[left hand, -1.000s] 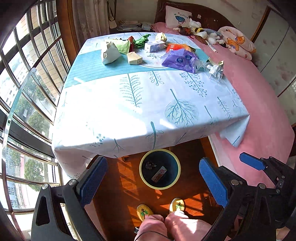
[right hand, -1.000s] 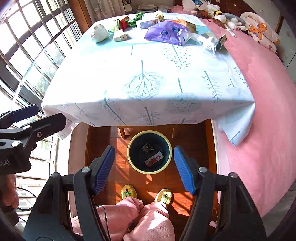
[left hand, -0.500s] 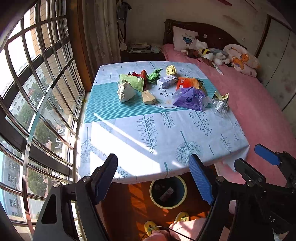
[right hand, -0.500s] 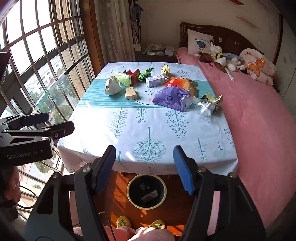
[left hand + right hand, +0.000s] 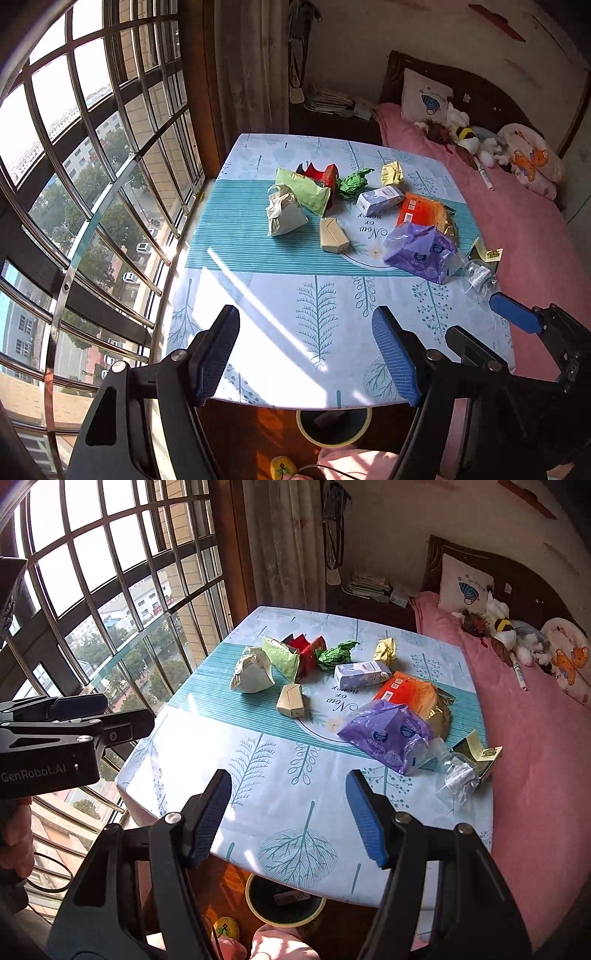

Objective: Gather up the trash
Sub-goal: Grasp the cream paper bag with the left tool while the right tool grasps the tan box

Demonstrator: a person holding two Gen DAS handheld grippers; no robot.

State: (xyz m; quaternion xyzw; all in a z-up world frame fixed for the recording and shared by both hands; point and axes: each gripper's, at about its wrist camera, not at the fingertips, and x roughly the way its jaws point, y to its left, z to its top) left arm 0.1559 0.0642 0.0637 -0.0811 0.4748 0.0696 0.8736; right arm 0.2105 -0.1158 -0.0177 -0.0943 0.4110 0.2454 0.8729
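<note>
Trash lies across the far half of the table (image 5: 258,295): a purple plastic bag (image 5: 417,254), a beige box (image 5: 332,236), a crumpled white paper bag (image 5: 284,216), a green packet (image 5: 303,188), an orange packet (image 5: 421,212) and a clear wrapper (image 5: 458,775). A yellow-rimmed bin (image 5: 280,921) stands on the floor, half hidden under the table's near edge, with some scraps inside. My left gripper (image 5: 304,317) hangs open over the near part of the table, holding nothing. My right gripper (image 5: 289,777) is open and empty too, to the right of the left one.
A barred window (image 5: 92,184) runs along the left. A pink bed (image 5: 535,738) with soft toys borders the table's right side. A person's pink-clad knees (image 5: 280,945) and yellow slippers are beside the bin. A curtain and a dark nightstand stand behind the table.
Both grippers have risen from over the bin to above the table edge and tilted up toward the trash. The left jaws have narrowed somewhat. The bin has slid almost out of view.
</note>
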